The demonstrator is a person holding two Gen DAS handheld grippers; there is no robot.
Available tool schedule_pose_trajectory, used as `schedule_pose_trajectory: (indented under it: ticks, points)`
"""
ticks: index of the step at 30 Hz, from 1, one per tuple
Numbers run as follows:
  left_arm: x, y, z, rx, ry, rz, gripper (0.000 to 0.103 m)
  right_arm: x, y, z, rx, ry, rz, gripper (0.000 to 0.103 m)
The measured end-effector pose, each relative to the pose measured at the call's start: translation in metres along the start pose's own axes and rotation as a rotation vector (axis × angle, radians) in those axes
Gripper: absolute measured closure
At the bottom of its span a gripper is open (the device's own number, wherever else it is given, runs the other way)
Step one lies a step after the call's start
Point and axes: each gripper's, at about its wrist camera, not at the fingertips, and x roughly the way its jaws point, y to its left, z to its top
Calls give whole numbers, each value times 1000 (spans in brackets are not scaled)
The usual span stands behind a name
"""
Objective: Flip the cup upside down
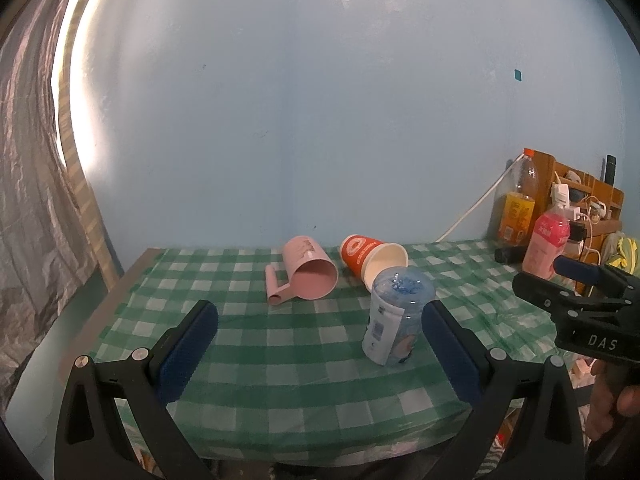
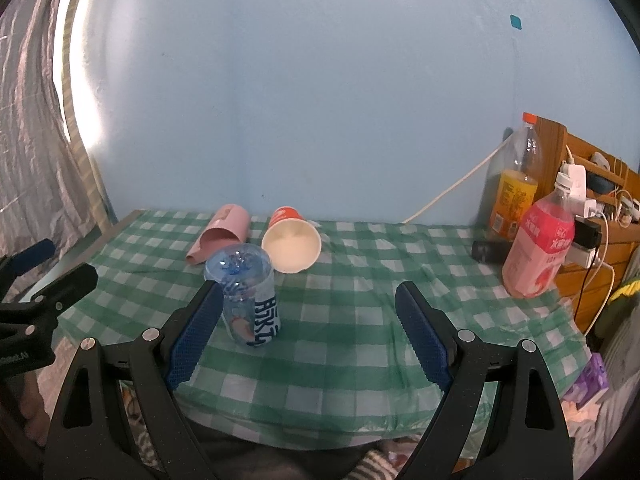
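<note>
On the checked tablecloth (image 1: pixel 280 364) the clear cup (image 1: pixel 396 316) stands base-up, axis vertical, both tongs spread empty.

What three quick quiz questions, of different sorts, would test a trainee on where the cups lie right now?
1. True or false: the orange paper cup stands upright.
2. Which has a handle: A) pink cup B) orange paper cup C) clear blue cup?
3. Fill in: the left gripper and right gripper are both ____.

Key:
1. False; it lies on its side on the checked tablecloth.
2. A.
3. Open, holding nothing.
</note>
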Motion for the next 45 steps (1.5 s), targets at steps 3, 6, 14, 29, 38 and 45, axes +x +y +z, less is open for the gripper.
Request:
schedule_pose_trajectory:
  ticks: [3,6,14,29,38,45]
  points:
    - [0,0,0,0,1,0,0,0,0,0,-1,2,-1,16]
    - [0,0,-1,5,7,9,0,0,0,0,-2,2,1,16]
    - [2,0,-3,6,20,8,0,5,1,0,1,11,2,16]
    - [2,-3,-4,7,27,11,0,7,1,0,2,13,1,16]
    - [3,-3,-4,4,27,12,0,9,1,-2,6,17,-4,16]
    - [4,-2,-4,3,31,8,0,11,1,-3,5,23,-6,16]
